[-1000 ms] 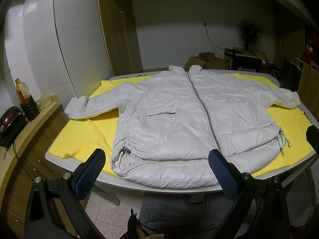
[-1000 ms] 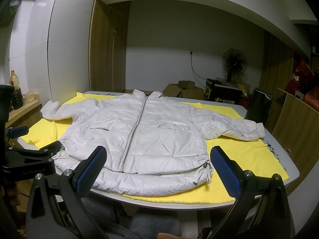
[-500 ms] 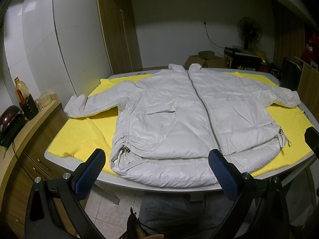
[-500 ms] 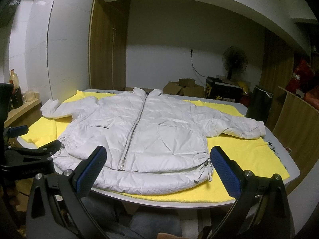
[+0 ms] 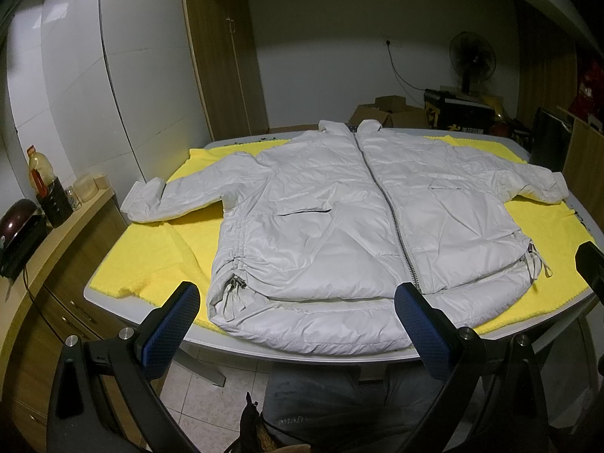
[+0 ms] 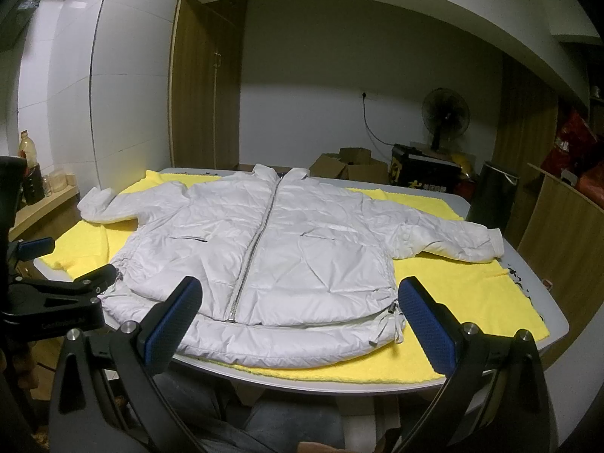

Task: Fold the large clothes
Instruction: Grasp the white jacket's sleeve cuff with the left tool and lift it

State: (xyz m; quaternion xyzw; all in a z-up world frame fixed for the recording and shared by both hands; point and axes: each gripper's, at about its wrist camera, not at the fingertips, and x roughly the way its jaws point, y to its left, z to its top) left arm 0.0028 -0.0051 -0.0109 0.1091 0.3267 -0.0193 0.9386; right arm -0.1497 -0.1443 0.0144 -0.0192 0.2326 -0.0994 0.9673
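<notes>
jacket: white puffer, zipped, front up, sleeves spread, flat on yellow cloth on table | change: views barely shift from earlier, jacket unmoved | hem at near table edge, cloth bare beside both sleeves | left gripper, right gripper: fingers wide, empty, short of hem

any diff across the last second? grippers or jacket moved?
Only slight camera drift: the jacket sits marginally lower in the left wrist view and higher in the right, so both grippers shifted a little. Nothing taken hold of or let go. Left gripper and right gripper stay open short of the hem; jacket stays flat and zipped on the yellow cloth.
</notes>
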